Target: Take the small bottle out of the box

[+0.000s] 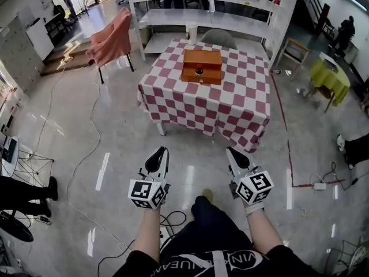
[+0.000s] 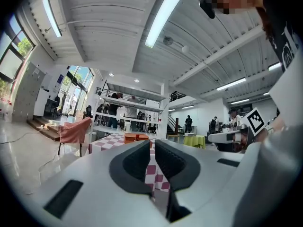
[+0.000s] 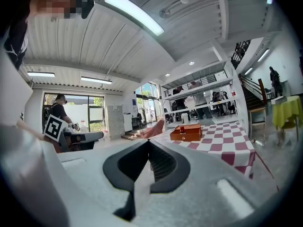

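An orange-brown wooden box [image 1: 201, 66] stands on the red-and-white checked table [image 1: 230, 105], well ahead of me. A small dark bottle [image 1: 199, 71] sits in its front compartment. Both grippers hang over the floor, short of the table and far from the box. My left gripper [image 1: 159, 153] holds nothing, and its jaws show a narrow gap in the left gripper view [image 2: 152, 143]. My right gripper [image 1: 233, 153] is shut and empty, its tips touching in the right gripper view [image 3: 149, 142]. The box [image 3: 185, 132] and the bottle [image 3: 182, 129] lie far ahead in that view.
White shelving [image 1: 202, 19] stands behind the table, with a grey chair [image 1: 218, 38] and a white cup [image 1: 191, 33] at the table's far edge. A pink-draped chair [image 1: 109, 42] is at the left, a yellow-covered table [image 1: 330, 79] at the right. Cables [image 1: 75, 154] cross the floor.
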Action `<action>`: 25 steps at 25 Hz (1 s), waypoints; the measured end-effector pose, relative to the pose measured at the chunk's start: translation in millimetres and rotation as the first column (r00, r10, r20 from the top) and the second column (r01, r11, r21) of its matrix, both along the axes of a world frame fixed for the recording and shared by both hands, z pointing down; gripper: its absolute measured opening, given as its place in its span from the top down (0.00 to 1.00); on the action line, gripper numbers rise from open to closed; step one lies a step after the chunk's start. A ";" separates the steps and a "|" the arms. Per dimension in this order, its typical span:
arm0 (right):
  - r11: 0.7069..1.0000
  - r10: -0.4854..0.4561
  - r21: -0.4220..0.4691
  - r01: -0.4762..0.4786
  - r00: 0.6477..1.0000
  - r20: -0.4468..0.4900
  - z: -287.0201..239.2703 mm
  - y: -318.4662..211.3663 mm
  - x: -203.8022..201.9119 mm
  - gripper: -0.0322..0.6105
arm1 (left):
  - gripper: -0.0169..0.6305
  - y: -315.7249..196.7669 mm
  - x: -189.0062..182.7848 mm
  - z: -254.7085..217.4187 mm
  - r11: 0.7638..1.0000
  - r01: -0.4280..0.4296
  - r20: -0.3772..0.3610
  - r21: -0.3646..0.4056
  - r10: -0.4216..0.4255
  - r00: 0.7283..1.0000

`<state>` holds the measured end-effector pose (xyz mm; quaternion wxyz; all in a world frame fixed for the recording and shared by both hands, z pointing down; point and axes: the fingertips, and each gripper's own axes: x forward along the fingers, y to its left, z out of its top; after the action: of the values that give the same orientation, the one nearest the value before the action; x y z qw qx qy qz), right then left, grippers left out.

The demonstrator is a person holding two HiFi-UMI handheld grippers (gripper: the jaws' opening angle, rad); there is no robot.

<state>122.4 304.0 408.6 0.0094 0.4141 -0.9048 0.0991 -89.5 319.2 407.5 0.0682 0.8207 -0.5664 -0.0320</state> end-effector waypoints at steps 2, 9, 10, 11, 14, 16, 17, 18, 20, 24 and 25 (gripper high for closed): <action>1.000 0.003 0.001 -0.003 1.000 0.003 -1.8 -10.8 -1.1 0.94 | 0.92 -10.1 -1.0 -2.3 1.000 -0.001 0.003 0.000 0.001 1.000; 1.000 -0.015 0.013 0.015 1.000 0.005 -0.2 -57.2 -16.1 0.94 | 0.92 -52.3 -11.4 -0.6 1.000 0.010 0.011 -0.003 -0.010 1.000; 1.000 -0.021 0.009 0.021 1.000 0.006 1.2 -65.3 -18.6 0.94 | 0.92 -59.6 -12.5 1.0 1.000 0.011 0.012 -0.007 -0.011 1.000; 1.000 -0.026 0.005 0.026 1.000 0.007 3.1 -73.4 -21.3 0.94 | 0.92 -67.4 -13.9 3.0 1.000 0.012 0.013 -0.012 -0.012 1.000; 0.999 -0.043 -0.005 0.043 0.999 0.005 11.0 -99.0 -29.2 0.94 | 0.92 -94.2 -18.8 9.2 0.999 0.019 0.015 -0.026 -0.019 1.000; 0.999 -0.048 -0.012 0.048 0.999 0.004 15.2 -117.0 -31.6 0.94 | 0.92 -111.8 -19.1 12.3 0.999 0.019 0.014 -0.036 -0.018 1.000; 0.999 -0.051 -0.015 0.051 0.999 0.005 16.1 -125.5 -32.3 0.94 | 0.92 -120.0 -18.4 13.3 0.999 0.016 0.017 -0.040 -0.015 1.000; 0.998 -0.054 -0.017 0.054 0.999 0.006 16.4 -133.6 -33.0 0.94 | 0.92 -128.0 -17.9 13.8 0.999 0.014 0.020 -0.044 -0.013 1.000; 0.998 -0.059 -0.019 0.059 0.998 0.005 16.4 -149.9 -35.0 0.94 | 0.92 -144.2 -18.3 13.2 0.999 0.013 0.022 -0.049 -0.012 1.000; 0.998 -0.056 -0.019 0.055 0.998 -0.007 16.9 -182.5 -36.0 0.94 | 0.92 -176.4 -17.4 10.1 0.999 0.012 0.022 -0.050 -0.011 1.000; 0.998 -0.052 -0.020 0.052 0.999 -0.010 17.2 -191.1 -35.6 0.94 | 0.92 -184.4 -16.9 9.6 0.999 0.011 0.024 -0.051 -0.010 1.000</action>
<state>86.9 112.9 425.7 0.0207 0.3908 -0.9141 0.1057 -106.4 134.8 417.1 0.0823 0.8160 -0.5720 -0.0084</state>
